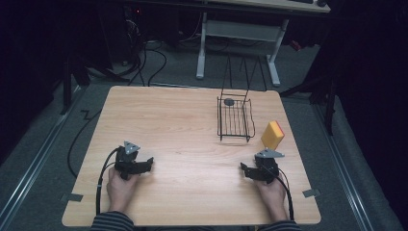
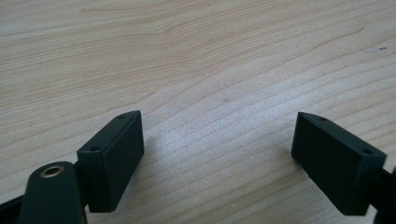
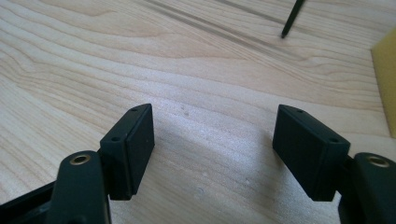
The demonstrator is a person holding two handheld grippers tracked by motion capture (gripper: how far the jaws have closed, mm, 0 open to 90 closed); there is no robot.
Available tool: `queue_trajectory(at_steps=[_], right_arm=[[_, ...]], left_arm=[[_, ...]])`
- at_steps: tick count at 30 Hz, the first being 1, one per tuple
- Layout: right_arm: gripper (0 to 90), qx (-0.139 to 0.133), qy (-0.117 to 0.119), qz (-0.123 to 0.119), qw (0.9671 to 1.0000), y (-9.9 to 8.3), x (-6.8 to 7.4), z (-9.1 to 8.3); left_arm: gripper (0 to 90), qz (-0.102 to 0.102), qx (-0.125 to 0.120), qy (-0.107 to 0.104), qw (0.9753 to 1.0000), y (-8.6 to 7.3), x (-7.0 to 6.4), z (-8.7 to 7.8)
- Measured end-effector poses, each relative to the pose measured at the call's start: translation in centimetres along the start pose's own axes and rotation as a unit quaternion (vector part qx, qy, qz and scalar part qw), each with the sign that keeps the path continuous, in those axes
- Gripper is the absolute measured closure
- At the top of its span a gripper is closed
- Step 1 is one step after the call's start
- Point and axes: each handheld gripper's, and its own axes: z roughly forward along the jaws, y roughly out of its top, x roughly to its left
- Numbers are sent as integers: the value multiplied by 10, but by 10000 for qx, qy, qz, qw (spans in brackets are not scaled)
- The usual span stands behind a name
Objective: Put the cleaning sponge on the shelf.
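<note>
Both tongs are parked low on the table (image 1: 183, 125), one in each hand near the person's edge. The left gripper (image 1: 146, 165) has its jaws spread wide with nothing but bare wood grain between them, which is plain in the left gripper view (image 2: 219, 154). Same story for the right gripper (image 1: 244, 169): jaws apart, empty, pointing inward across the wood (image 3: 215, 149). My guess is they're resting like that because it's a neutral ready pose, open and aimed toward the middle so either one can head out without fiddling first.

Closest thing to any of this is the sponge (image 1: 272, 135), yellow with a reddish edge, standing up on its side just beyond the right gripper, apart from it. You can catch a yellow sliver of it at the right edge of the right gripper view (image 3: 386, 84). Standing on edge like that should make it an easy pinch across the flat faces.

Just left of the sponge sits a black wire basket (image 1: 235, 119) with tall handles folded up at the back, and a small dark round thing (image 1: 229, 101) lying in its far end; too small to tell what it is. Looks to me like the sponge is the thing to grab, maybe headed for that basket, and the right side is the obvious one for it.
</note>
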Motion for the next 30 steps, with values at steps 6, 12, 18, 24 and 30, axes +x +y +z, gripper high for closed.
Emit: queue_trajectory(at_steps=[6,12,18,24,30], right_arm=[[309,-9,-12,25,10000,-2,0,-2],[333,4,-27,34,10000,-2,0,-4],[344,-59,4,111,9999,-3,-1,-7],[352,-165,38,181,9997,-3,-1,-15],[353,-249,98,259,9993,-7,-3,-26]], left_arm=[[175,2,-7,2,10000,0,0,0],[175,1,-8,-1,10000,0,0,0],[175,2,-8,-4,10000,0,0,0],[176,3,-7,-6,10000,0,0,0],[175,3,-8,-7,10000,0,0,0]])
